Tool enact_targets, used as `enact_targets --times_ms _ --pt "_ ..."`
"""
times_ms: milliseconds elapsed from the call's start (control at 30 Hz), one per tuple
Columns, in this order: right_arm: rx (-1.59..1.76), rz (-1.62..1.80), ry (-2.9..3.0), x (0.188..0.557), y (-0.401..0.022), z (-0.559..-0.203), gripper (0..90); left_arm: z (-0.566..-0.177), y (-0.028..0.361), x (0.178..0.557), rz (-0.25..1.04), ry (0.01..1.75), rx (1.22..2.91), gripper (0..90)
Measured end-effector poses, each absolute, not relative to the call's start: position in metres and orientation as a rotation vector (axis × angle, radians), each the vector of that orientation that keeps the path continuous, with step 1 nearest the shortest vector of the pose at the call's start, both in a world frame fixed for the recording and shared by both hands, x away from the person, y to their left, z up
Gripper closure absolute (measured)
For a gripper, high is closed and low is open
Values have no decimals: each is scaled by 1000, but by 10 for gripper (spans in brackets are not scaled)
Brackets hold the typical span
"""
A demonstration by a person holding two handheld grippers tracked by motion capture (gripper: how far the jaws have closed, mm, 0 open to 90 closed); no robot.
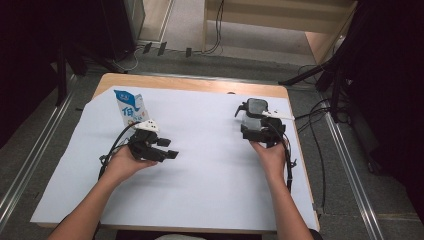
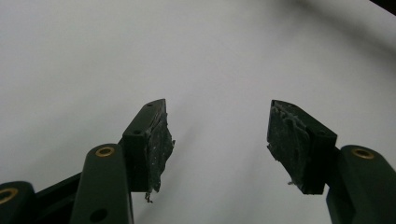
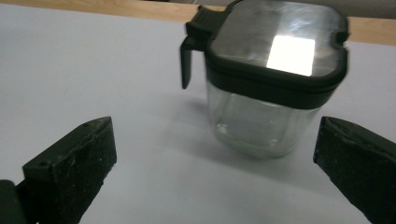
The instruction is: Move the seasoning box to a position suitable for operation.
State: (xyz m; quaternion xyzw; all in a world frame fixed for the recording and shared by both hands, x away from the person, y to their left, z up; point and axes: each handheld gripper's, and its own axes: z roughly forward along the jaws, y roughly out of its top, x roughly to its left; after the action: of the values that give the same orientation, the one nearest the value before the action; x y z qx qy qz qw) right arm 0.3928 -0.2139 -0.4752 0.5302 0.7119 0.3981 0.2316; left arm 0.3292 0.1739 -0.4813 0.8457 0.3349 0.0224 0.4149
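While my left gripper point(image 1: 167, 148) waits with open jaws, I bring my right gripper point(image 3: 215, 154), jaws wide open and empty, up to the glass jar point(image 3: 261, 79) near the worktop's far right corner, and next I must slide them around it and squeeze.

High view overlooks the table point(image 1: 200, 82); both gripper views skim its white sheet point(image 2: 140, 46) closely.

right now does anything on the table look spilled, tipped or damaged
Nothing is spilled or tipped: the milk carton and the lidded glass jar both stand upright on the white sheet. The one worn spot is the left gripper, whose pads look scuffed, with frayed bits hanging at the edges.
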Motion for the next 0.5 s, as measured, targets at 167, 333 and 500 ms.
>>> enact_targets --times_ms 167,333,500 --pt "1492 1146 1920 400 -224 -478 0 -481 174 328 54 835 2127 392" --pt "1522 1117 1921 414 -226 -481 0 -481 175 325 56 842 2116 391" --pt "1525 1113 1938 428 -222 -486 0 -481 177 322 48 845 2106 397"
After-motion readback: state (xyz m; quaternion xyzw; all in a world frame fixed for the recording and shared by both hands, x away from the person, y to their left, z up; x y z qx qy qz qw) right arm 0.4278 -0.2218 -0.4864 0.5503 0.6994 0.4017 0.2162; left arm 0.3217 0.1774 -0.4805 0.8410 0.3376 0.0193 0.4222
